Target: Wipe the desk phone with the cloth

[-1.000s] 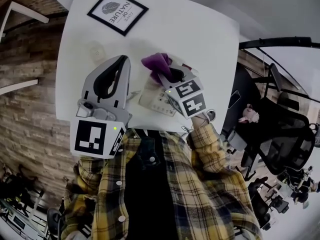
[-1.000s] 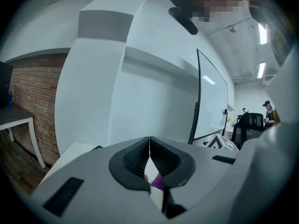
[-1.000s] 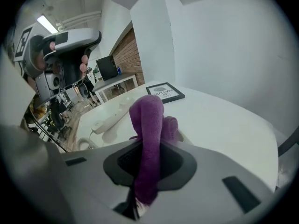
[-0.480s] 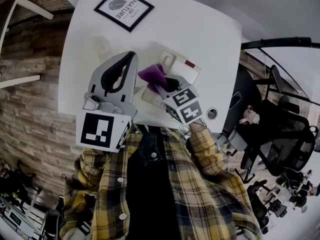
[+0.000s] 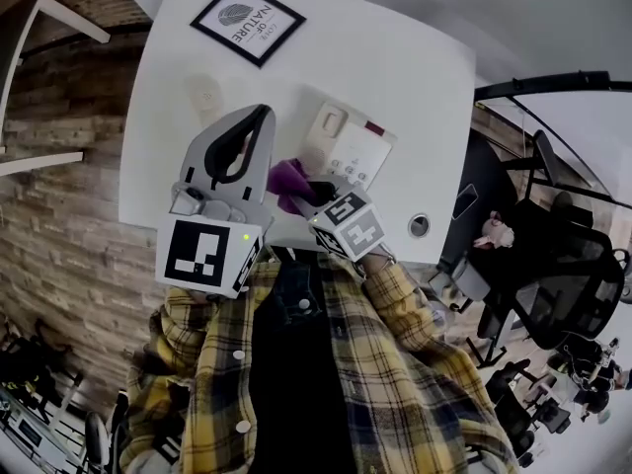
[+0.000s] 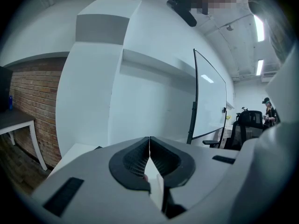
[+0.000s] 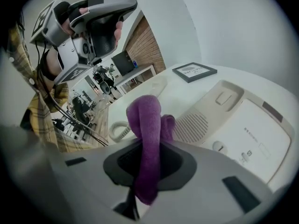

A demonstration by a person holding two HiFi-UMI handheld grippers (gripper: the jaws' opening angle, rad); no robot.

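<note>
A white desk phone [image 5: 348, 146] [image 7: 243, 129] lies on the white table [image 5: 415, 77]. Its coiled cord [image 7: 119, 129] shows in the right gripper view. My right gripper [image 5: 314, 192] [image 7: 148, 160] is shut on a purple cloth [image 5: 288, 181] [image 7: 148, 125], which hangs over the phone's near left part beside the speaker grille [image 7: 191, 125]. My left gripper [image 5: 259, 117] [image 6: 149, 146] is raised above the table's left side and tilted up toward the room, its jaws closed together with nothing between them.
A black-framed picture [image 5: 247, 22] [image 7: 194, 72] lies at the table's far side. A small round object [image 5: 419, 225] sits near the front right edge. Black office chairs [image 5: 553, 255] stand to the right, and a brick wall [image 5: 49, 215] runs on the left.
My right gripper has drawn the purple cloth back toward me and leftward across the phone, uncovering more of the phone's face. The left gripper stays raised in much the same place.
</note>
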